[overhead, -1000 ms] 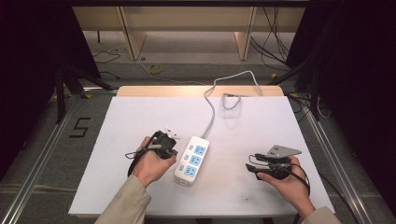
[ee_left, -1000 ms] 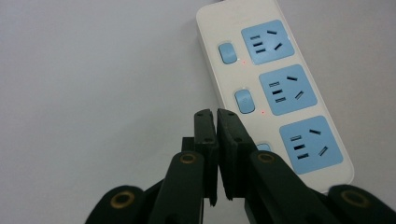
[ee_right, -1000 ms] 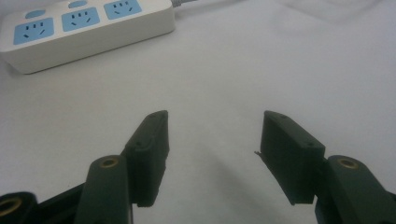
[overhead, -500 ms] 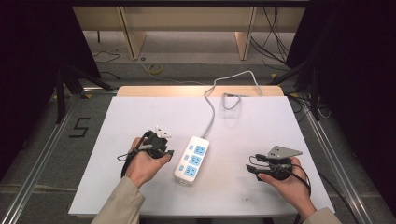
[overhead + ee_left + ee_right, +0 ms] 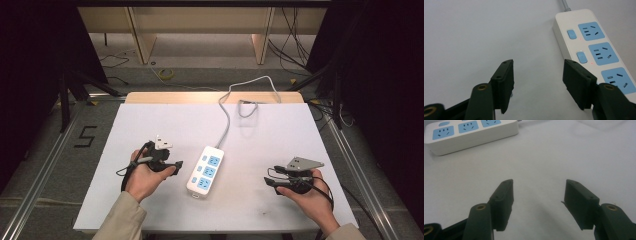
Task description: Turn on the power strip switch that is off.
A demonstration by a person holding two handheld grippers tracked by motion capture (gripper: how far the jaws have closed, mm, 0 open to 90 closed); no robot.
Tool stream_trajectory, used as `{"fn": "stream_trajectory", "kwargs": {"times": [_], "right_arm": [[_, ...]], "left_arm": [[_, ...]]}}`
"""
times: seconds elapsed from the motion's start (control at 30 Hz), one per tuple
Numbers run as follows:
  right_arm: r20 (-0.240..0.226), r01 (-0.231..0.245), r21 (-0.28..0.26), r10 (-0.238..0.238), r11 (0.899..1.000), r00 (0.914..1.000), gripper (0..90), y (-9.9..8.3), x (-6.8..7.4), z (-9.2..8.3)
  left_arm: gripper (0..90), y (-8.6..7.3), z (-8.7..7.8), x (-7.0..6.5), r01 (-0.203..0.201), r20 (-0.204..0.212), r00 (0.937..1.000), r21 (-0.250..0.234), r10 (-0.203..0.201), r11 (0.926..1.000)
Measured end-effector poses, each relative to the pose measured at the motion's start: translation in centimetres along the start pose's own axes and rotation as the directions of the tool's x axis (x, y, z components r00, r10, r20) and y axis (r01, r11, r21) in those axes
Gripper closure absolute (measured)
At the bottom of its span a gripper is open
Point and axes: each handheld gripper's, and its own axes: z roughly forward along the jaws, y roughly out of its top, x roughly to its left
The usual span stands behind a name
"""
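Left gripper point(image 5: 176, 164) farther left of power strip point(image 5: 205, 171), jaws newly opened, empty.

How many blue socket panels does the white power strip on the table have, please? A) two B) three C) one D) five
B: the power strip shows three blue socket panels in a row along its top, seen in the high view and again in the left gripper view.
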Motion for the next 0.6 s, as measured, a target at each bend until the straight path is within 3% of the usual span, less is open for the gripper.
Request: {"fn": "stream_trajectory", "kwargs": {"times": [0.3, 0.6], "right_arm": [[0.002, -0.001, 0.001, 0.001, 1.0, 1.0, 40.8, -0.1, 0.0, -0.1], [0.002, -0.003, 0.002, 0.003, 1.0, 1.0, 40.2, -0.2, -0.1, -0.2]], "left_arm": [[33.4, -0.8, 0.0, 0.9, -0.012, -0.034, 0.9994, -0.006, 0.012, 0.9999], [28.5, -1.7, -0.2, 1.6, -0.006, -0.014, 0.9999, -0.048, 0.005, 0.9988]]}}
